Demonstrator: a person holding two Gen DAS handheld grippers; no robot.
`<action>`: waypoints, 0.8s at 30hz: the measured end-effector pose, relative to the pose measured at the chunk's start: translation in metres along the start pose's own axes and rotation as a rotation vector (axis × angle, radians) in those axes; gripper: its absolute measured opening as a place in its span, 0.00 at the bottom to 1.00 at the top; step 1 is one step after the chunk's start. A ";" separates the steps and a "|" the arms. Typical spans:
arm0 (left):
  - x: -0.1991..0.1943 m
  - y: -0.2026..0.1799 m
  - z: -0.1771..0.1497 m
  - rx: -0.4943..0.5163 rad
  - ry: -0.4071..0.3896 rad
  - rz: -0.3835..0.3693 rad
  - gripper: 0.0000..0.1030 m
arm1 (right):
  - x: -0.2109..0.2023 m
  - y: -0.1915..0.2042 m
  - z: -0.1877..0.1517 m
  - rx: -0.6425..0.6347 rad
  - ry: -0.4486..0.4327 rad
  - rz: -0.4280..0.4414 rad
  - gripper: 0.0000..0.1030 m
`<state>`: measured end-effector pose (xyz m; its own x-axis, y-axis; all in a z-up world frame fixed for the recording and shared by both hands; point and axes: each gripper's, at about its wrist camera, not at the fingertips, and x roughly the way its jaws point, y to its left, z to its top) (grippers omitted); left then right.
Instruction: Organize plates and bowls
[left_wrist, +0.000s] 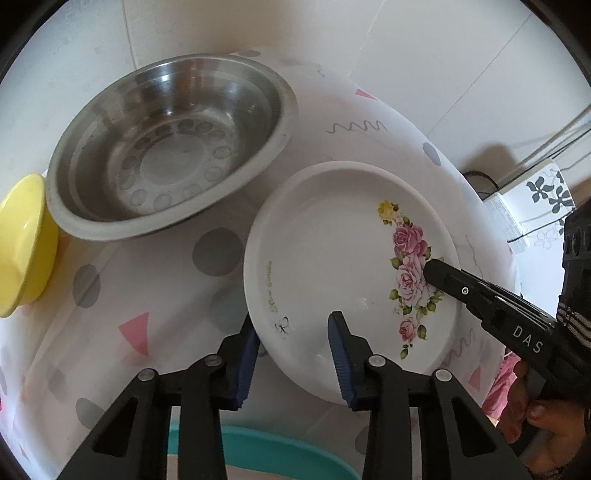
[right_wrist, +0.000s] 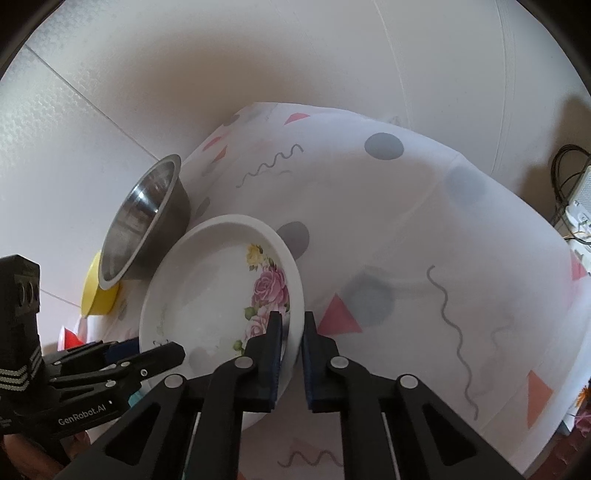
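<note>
Here, going left to right across the left wrist view, a yellow bowl (left_wrist: 24, 242) sits at nine o'clock on the patterned tablecloth (left_wrist: 155, 295), touching or just beside the steel bowl (left_wrist: 170, 147) at about eleven o'clock. The floral plate (left_wrist: 347, 280) lies right of centre, tilted rather than flat. At six o'clock the left gripper (left_wrist: 293, 354) straddles the plate's near rim with a clear gap between its blue pads (left_wrist: 341, 360), so it is spread and holding nothing. A teal item (left_wrist: 258, 454) peeks out below it; what it is cannot be told. At four o'clock the right gripper (left_wrist: 439, 271) reaches in over the plate's far edge.

In the right wrist view, the yellow bowl (right_wrist: 98, 291) and steel bowl (right_wrist: 144, 221) stand at nine to ten o'clock, the left gripper (right_wrist: 162, 354) enters at eight o'clock, and the right gripper (right_wrist: 291, 332) at six o'clock has its fingers either side of the floral plate's (right_wrist: 207, 295) rim, apparently pinching it.

Judging by this, the step in hand is moving the plate to its place, with a handover or two-handed lift likely. Next, the left gripper should close on the rim it straddles before the plate travels, keeping the tilt steady so it cannot slip.
</note>
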<state>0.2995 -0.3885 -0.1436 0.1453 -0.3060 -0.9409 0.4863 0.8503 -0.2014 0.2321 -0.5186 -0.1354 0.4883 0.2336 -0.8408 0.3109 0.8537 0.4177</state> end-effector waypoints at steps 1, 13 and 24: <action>0.001 -0.003 0.000 0.004 0.002 -0.003 0.36 | -0.001 -0.001 -0.001 0.011 0.003 -0.002 0.10; 0.010 -0.008 0.015 0.053 -0.007 0.025 0.34 | -0.003 0.000 -0.003 -0.022 -0.014 -0.011 0.10; 0.011 -0.009 0.014 0.050 -0.020 -0.010 0.21 | -0.014 0.000 -0.007 0.002 -0.007 -0.008 0.10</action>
<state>0.3088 -0.4053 -0.1487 0.1574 -0.3233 -0.9331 0.5299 0.8250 -0.1964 0.2195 -0.5187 -0.1265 0.4918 0.2232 -0.8416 0.3162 0.8548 0.4115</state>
